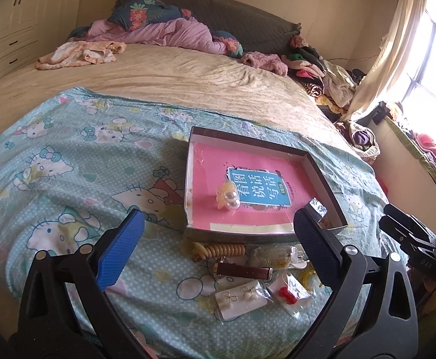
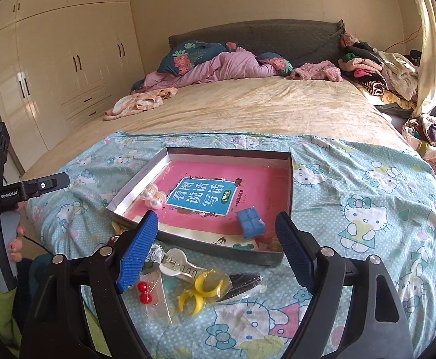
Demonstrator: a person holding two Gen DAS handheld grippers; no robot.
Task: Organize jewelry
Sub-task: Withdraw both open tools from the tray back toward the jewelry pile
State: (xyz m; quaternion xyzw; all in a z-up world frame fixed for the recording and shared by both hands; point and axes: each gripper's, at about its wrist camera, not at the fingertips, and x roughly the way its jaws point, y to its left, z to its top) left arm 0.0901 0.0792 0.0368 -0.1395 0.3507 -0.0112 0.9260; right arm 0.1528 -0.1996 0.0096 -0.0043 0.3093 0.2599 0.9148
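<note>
Bedroom, daylight from the window at right: a wide bed with tan cover point(image 2: 248, 110), and spread over its near end a pale-blue cartoon-cat printed sheet point(image 2: 367, 209) serving as worktop. On it sits a shallow grey cardboard tray lined with a pink book cover point(image 2: 290, 179). Sorting looks barely begun, by my read: only two pcs are in the tray, a pearl-bead hair clip point(image 1: 228, 199) near its left wall & a small blue foil-wrapped box point(image 2: 250, 220) toward the near right corner.

Most items lie outside, just near of the tray's front wall: a beige coiled hair tie point(image 1: 219, 250), a brown leather watch strap point(image 1: 243, 270), a bagged card of pearl earrings point(image 1: 240, 299), red bead earrings point(image 2: 143, 292), yellow crescent clips in a plastic bag point(image 2: 201, 291), a white clear hair clip point(image 2: 177, 264).

Left gripper point(image 1: 218, 245) & right gripper point(image 2: 216, 251) both hover over this pile, jaws spread, holding nothing. Loose crinkly bags overlap, so picking one pc cleanly may be fiddly. Clothes heaps far right are well apart.
</note>
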